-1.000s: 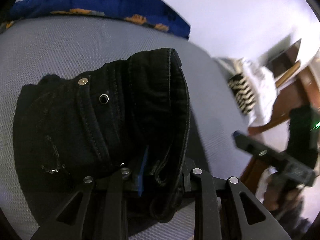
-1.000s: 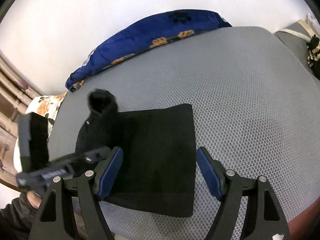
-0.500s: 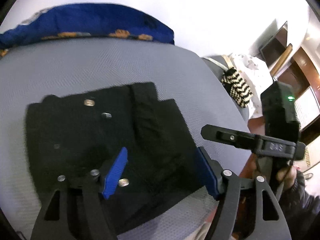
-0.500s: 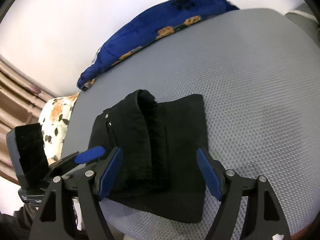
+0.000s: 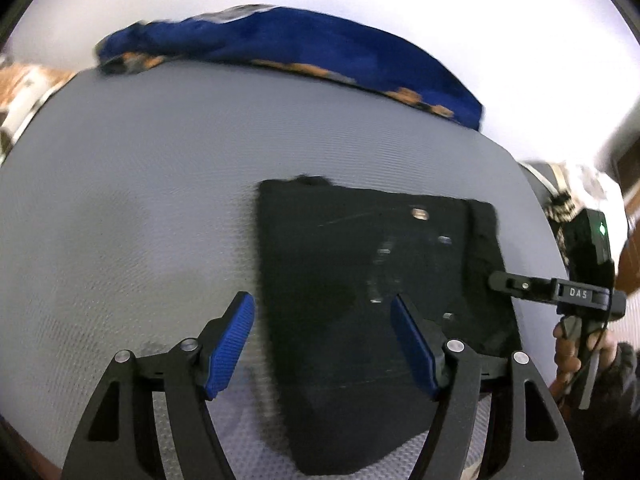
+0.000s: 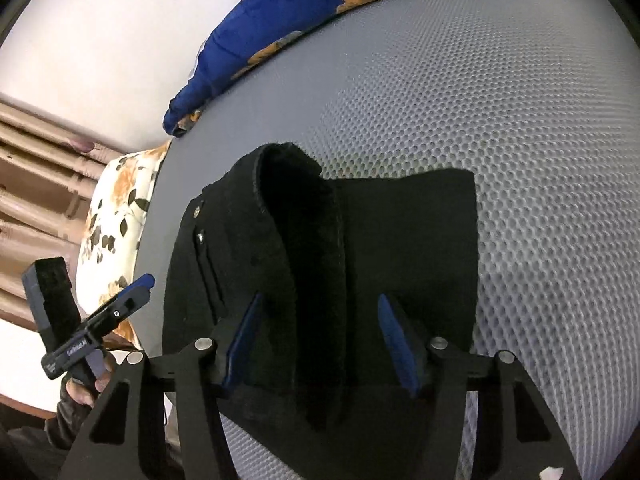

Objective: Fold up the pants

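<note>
So the pants (image 5: 372, 312) are sitting in a compact black bundle on the grey mesh surface (image 5: 132, 208), near the front edge, with the blue patterned cushion (image 5: 304, 44) well behind them. From where I'm driving, both sets of jaws are spread apart and holding nothing. The left gripper (image 5: 322, 344) hangs just above the near left part of the bundle, one blue pad over bare mesh and the other over the fabric. The right gripper (image 6: 320, 344) hovers over the near edge of the pants, straddling a thick ridge (image 6: 304, 216) of fabric that stands up in a loop instead of lying flat.

Looks like denim to me: rivets and a button show on the top layer, seams are chunky. I'd guess it's heavy-ish and fairly stiff for cloth, so it holds a crease but also springs back up, which is probably why that ridge is standing proud. Not slippery, not fragile, the pads should bite fine.

If I had to grab, I'd go for the doubled edge of that raised ridge or the thick waistband seam, not the flat middle where I'd only pinch one layer. The fold looks mostly done, I'd say it just needs flattening.
</note>
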